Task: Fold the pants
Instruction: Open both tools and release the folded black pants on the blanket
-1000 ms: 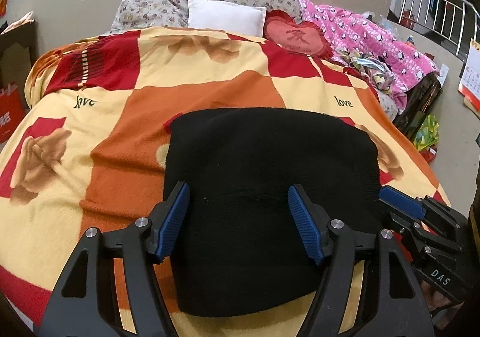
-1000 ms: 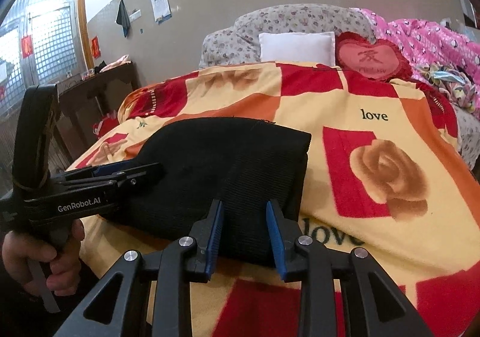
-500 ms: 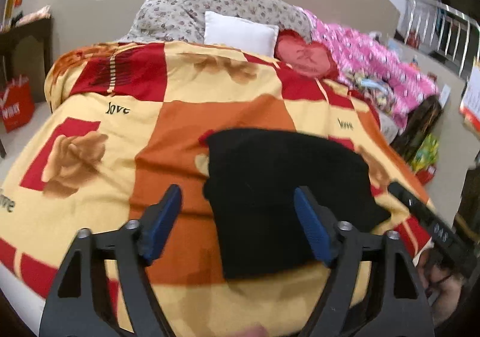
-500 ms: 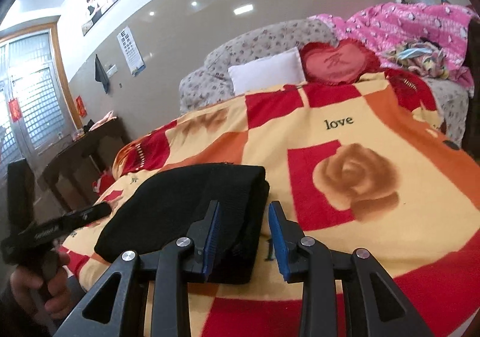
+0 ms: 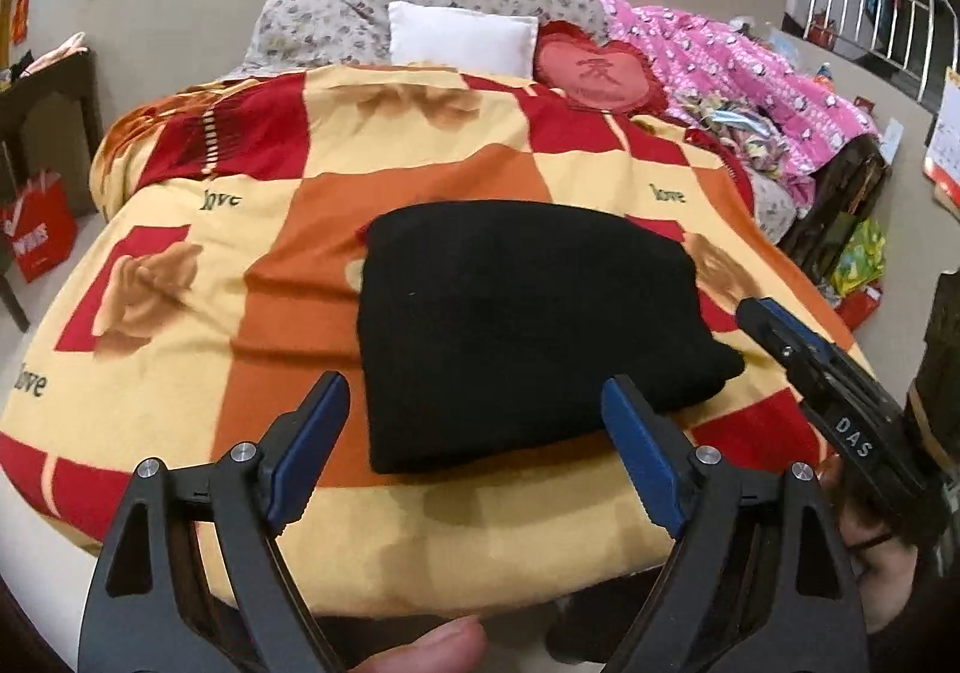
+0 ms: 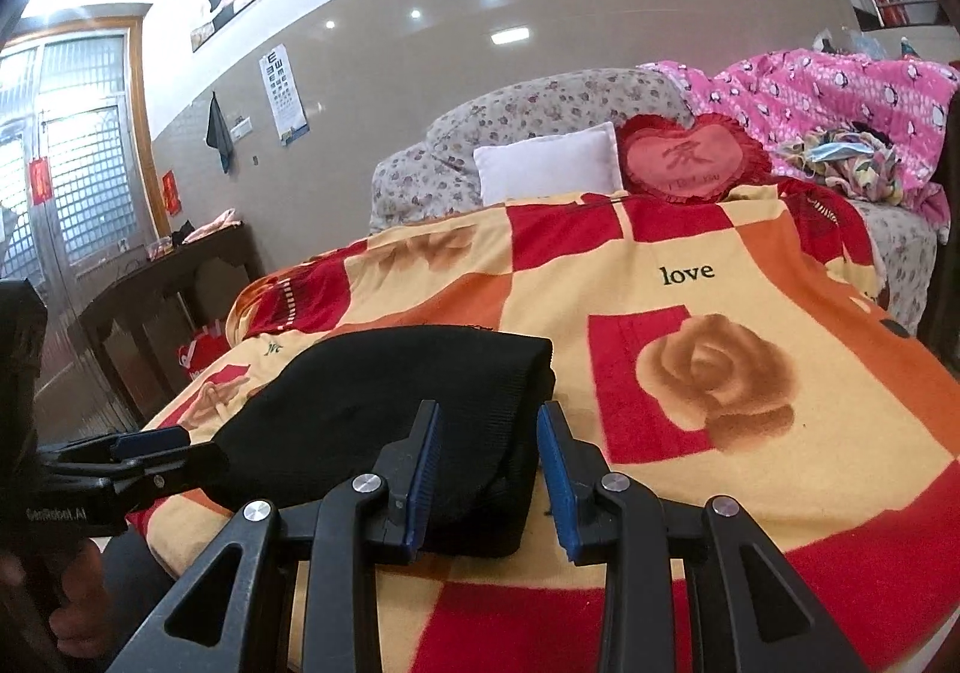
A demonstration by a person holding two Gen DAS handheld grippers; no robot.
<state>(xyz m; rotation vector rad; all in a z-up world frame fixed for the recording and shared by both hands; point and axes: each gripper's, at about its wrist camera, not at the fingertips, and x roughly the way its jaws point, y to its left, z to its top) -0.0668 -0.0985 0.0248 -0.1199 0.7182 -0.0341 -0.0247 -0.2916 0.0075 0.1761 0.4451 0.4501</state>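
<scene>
Bed blanket [image 5: 180, 229] bears folded pants [image 5: 522, 325], folds indistinct.

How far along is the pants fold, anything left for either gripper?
Done: the black pants lie as a compact folded bundle on the patterned blanket. In hand: nothing; the left gripper, whose jaws have just been opening, stands wide and short of the bundle, and the right gripper stands partly open with no cloth pinched. Left: seemingly nothing beyond perhaps tidying the bundle's near right corner.
</scene>
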